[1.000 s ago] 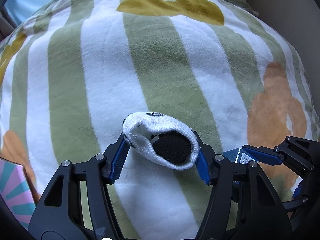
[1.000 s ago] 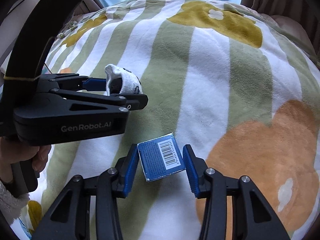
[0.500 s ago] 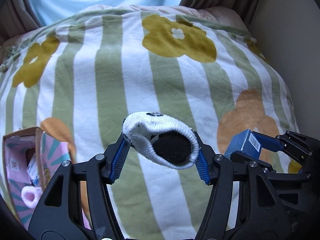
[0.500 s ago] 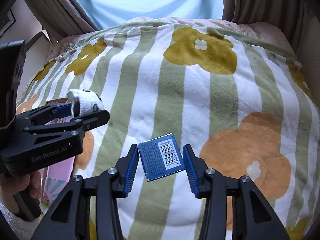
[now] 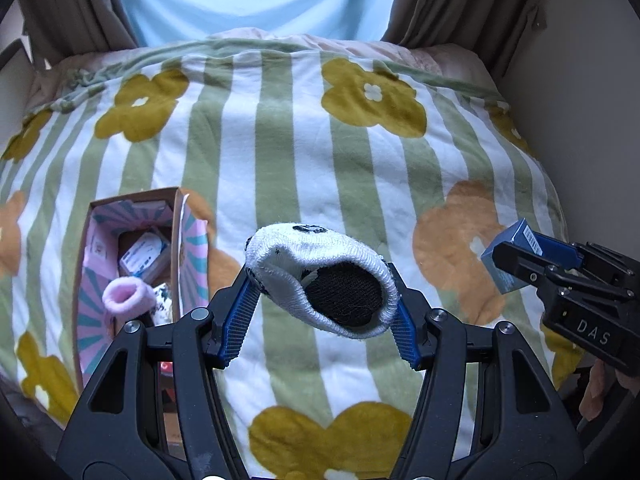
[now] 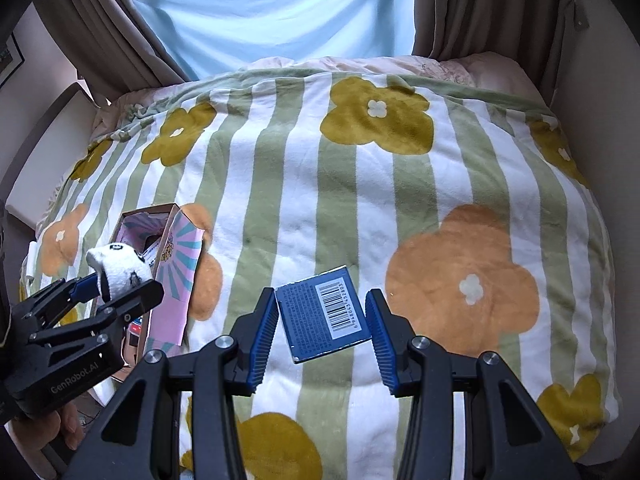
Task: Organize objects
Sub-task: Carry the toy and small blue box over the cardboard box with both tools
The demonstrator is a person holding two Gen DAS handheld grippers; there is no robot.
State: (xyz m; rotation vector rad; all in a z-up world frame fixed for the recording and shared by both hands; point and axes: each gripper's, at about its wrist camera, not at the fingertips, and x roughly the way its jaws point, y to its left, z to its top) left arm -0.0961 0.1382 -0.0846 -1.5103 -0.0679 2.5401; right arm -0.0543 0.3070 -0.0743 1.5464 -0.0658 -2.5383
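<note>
Striped floral blanket (image 5: 280, 168) covers the bed; curtains (image 6: 120, 40) behind. Your left gripper (image 5: 322, 300) clamps the rolled sock (image 5: 320, 276); your right gripper (image 6: 322, 324) clamps the blue box (image 6: 324, 314).

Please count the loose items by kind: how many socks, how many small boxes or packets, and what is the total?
Socks: 2, white sock in left tool, pink sock in storage box.
Small boxes: 2, blue box in right tool, white packet.
Total: 4
</note>
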